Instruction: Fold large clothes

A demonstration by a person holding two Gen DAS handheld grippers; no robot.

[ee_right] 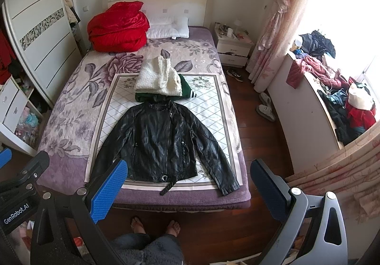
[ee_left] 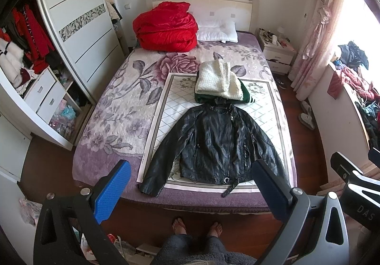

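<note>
A black leather jacket lies flat and face up on a quilted mat at the foot of the bed, sleeves spread out; it also shows in the right wrist view. Behind its collar sits a folded stack: a cream knit garment on a green one. My left gripper is open and empty, held high above the foot of the bed. My right gripper is open and empty at the same height, to the right of the left one.
A red duvet and a white pillow lie at the headboard. An open wardrobe stands left, a nightstand and a cluttered window ledge right. The person's bare feet stand on the wooden floor.
</note>
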